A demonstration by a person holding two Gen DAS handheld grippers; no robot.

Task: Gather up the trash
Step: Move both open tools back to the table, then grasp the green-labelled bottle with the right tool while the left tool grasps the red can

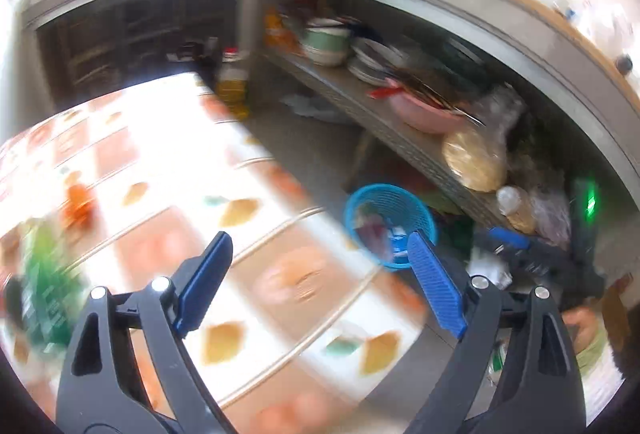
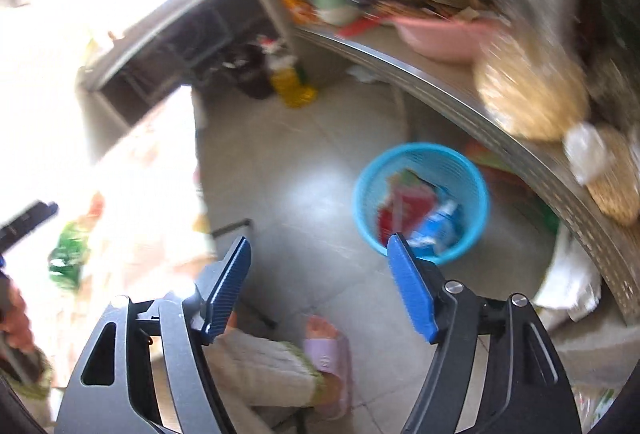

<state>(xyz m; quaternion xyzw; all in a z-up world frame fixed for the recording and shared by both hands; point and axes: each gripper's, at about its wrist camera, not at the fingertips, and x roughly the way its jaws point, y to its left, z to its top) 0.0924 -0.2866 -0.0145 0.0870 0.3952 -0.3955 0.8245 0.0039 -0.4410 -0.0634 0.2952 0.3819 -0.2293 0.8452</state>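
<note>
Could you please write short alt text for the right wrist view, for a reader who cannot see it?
The open, empty right gripper points down at a blue basket of wrappers on a grey tiled floor. Beside it runs a cluttered metal shelf; a foot in a lilac slipper shows below.

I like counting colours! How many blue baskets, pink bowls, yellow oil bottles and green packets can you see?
Blue basket: 1
Pink bowl: 1
Yellow oil bottle: 1
Green packet: 1
Total: 4
The stacked dishes on the shelf are too blurred to count.
</note>
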